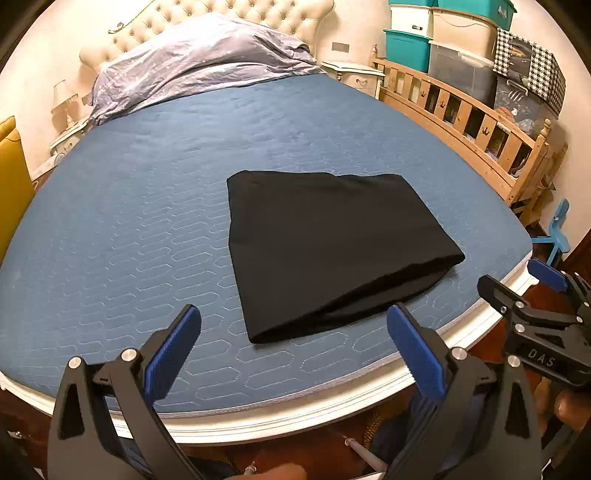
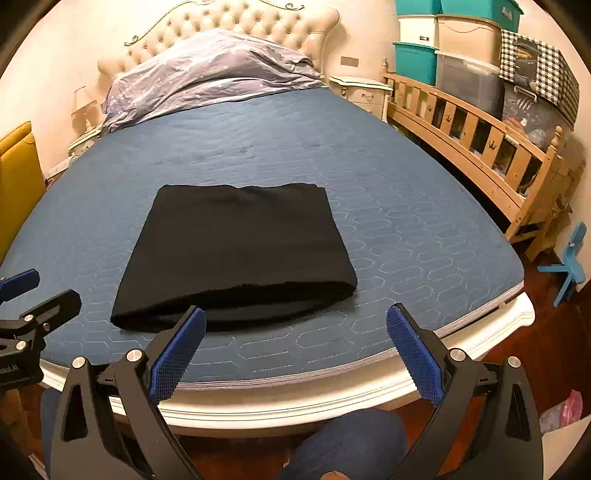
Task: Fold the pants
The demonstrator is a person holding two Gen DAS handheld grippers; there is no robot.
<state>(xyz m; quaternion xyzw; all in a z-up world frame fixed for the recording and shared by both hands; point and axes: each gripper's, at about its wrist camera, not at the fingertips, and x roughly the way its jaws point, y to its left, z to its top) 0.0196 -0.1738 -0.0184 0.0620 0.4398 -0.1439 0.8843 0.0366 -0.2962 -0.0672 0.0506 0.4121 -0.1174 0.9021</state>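
Nearest to me are my own tongs, both spread wide and holding nothing. My left gripper [image 1: 295,332] hovers over the foot edge of the bed, its blue ribbed pads [image 1: 173,354] well apart, and my right gripper [image 2: 295,332] hangs the same way, jaws open above the white bed frame [image 2: 480,332]. Below them, in the right wrist view, I can see my knee in dark trousers [image 2: 354,439].

Just beyond the fingertips lie the black pants [image 1: 325,243], folded into a compact, thick rectangle on the blue quilted mattress [image 1: 129,221], close to the foot edge. Their top face is smooth and flat; the near edge shows stacked layers with a rounded fold at the right corner.

Farther back, a crumpled lilac duvet [image 2: 207,66] sits against the cream tufted headboard [image 2: 236,22]. A wooden cot rail [image 2: 480,133] and stacked storage bins [image 2: 461,44] stand along the right side.
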